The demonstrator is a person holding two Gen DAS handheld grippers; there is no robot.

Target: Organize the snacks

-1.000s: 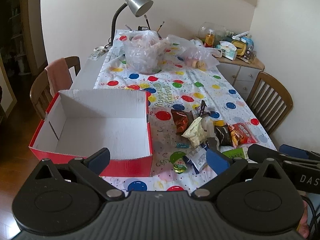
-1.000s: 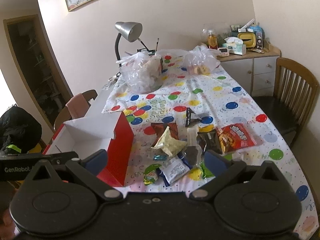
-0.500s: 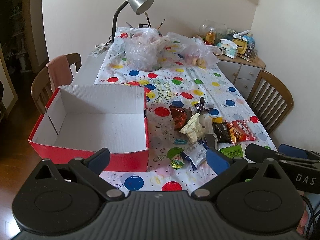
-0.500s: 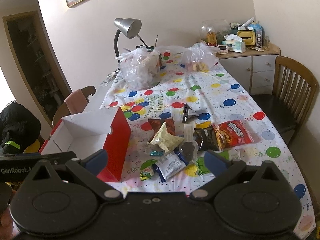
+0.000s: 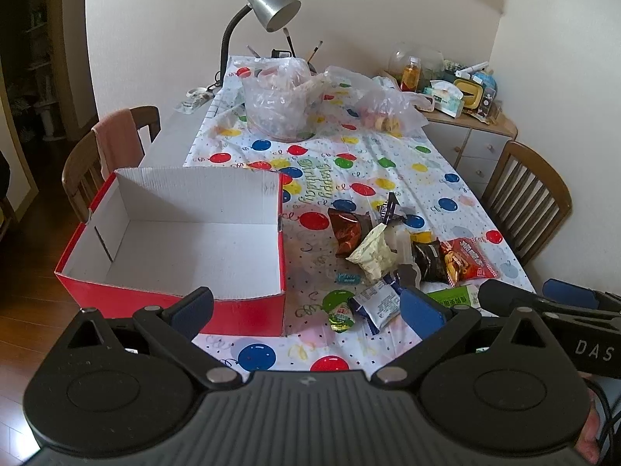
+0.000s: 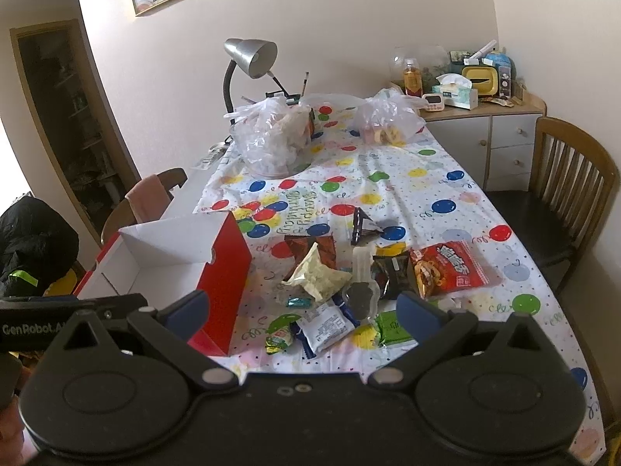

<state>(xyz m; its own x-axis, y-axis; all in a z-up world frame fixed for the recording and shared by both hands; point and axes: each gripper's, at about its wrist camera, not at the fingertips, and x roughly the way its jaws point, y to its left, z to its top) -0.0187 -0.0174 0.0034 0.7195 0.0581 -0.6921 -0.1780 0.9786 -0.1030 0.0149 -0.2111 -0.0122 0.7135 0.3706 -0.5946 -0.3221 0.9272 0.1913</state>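
An open red box with a white inside stands empty at the table's near left; it also shows in the right wrist view. A heap of snack packets lies to its right: a pale yellow bag, a brown bag, a red packet, a blue-white packet and a green sweet. My left gripper is open and empty above the near table edge. My right gripper is open and empty, held back from the heap.
A balloon-print cloth covers the table. Two clear plastic bags and a grey desk lamp stand at the far end. Wooden chairs stand on the left and the right. A cluttered cabinet is at the back right.
Both grippers have drawn back and risen a little, so the box and snacks sit further off. Both stay open and empty. Nothing on the table has moved.
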